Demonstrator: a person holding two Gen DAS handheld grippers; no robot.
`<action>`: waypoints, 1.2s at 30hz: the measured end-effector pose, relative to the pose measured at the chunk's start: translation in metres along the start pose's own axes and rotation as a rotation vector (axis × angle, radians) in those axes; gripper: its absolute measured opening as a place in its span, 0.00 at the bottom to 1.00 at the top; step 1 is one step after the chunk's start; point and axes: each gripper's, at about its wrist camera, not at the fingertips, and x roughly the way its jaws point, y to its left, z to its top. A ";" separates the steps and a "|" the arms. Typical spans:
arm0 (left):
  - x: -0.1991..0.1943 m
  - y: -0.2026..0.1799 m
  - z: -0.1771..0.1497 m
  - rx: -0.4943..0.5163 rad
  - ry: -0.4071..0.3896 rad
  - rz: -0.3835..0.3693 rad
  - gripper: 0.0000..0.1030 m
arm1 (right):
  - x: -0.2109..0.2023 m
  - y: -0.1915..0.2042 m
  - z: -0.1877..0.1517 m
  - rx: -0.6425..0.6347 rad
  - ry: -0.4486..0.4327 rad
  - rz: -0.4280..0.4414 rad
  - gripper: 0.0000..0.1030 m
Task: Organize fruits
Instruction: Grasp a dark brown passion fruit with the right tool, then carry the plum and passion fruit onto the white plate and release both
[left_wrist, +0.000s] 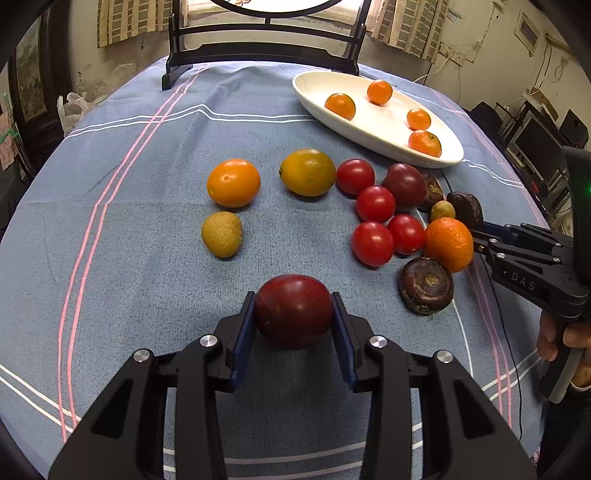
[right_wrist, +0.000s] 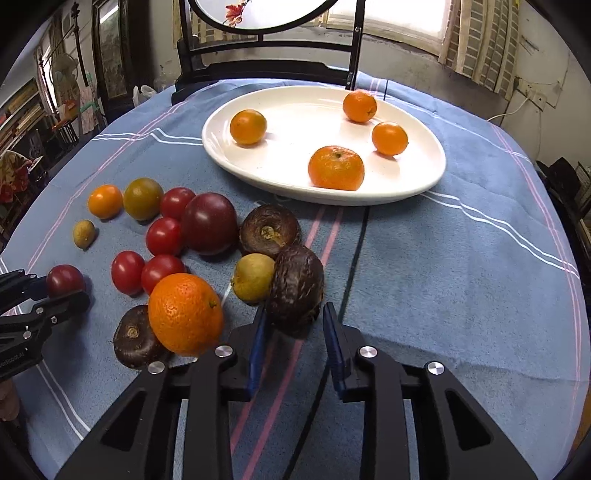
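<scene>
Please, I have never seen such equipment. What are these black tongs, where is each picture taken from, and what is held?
A person holds two hand-operated grippers, each with a camera looking along its fingers. One picture comes from the left gripper, closed on a dark red fruit. The other comes from the right gripper, whose pads appear closed on a dark brown fruit. On the blue tablecloth lie tomatoes and other loose fruits; a white dish holds four small oranges.

We seem to be in a lived-in home: a cloth-covered table (left_wrist: 147, 206), a dark wooden chair (left_wrist: 258, 40), curtains (right_wrist: 480, 40) at the window (right_wrist: 399, 14), and cluttered shelves (right_wrist: 22, 110) alongside.
</scene>
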 end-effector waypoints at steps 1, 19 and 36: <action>0.000 0.000 0.000 0.002 0.000 0.002 0.37 | -0.002 -0.001 0.000 0.004 -0.005 -0.008 0.29; -0.014 0.000 0.007 0.035 -0.065 -0.063 0.37 | -0.017 -0.021 0.005 0.131 -0.048 0.087 0.24; -0.016 -0.056 0.139 0.101 -0.188 -0.010 0.37 | -0.055 -0.048 0.056 0.131 -0.272 0.098 0.24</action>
